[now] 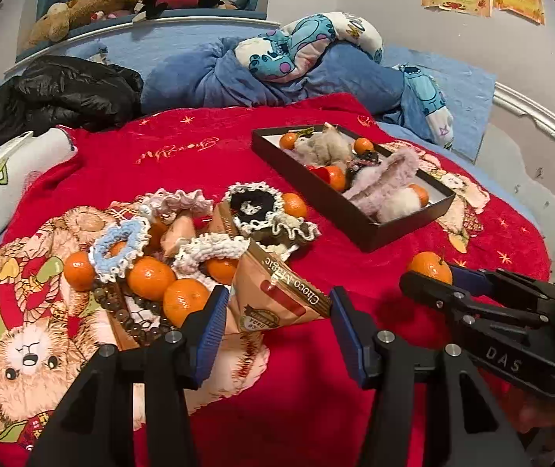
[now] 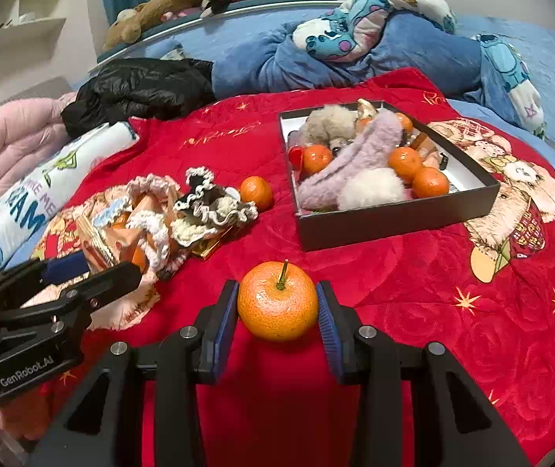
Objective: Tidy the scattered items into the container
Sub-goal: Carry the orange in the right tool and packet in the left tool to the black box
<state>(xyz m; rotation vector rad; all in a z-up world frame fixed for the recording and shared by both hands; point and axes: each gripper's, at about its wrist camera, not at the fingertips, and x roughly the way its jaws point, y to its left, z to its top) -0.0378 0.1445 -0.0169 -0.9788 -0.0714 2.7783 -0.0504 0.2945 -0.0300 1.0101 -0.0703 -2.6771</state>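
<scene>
My right gripper [image 2: 277,292] is shut on a stemmed tangerine [image 2: 277,303], just above the red blanket and in front of the black box [image 2: 394,222]. That box holds several tangerines, fluffy pompoms and a pink furry band. My left gripper [image 1: 275,301] is shut on a tan Choco Magic packet [image 1: 277,292] at the near edge of the scattered pile. The pile has several loose tangerines [image 1: 149,276], crocheted scrunchies [image 1: 120,249] and a bead bracelet [image 1: 137,315]. The left wrist view shows the right gripper [image 1: 429,276] with its tangerine at the right.
A red blanket [image 2: 452,350] with bear prints covers the bed. A black jacket [image 1: 59,93], a printed pillow [image 1: 1,183] and blue bedding [image 1: 277,78] lie behind. One lone tangerine [image 2: 256,192] sits between the pile and the box.
</scene>
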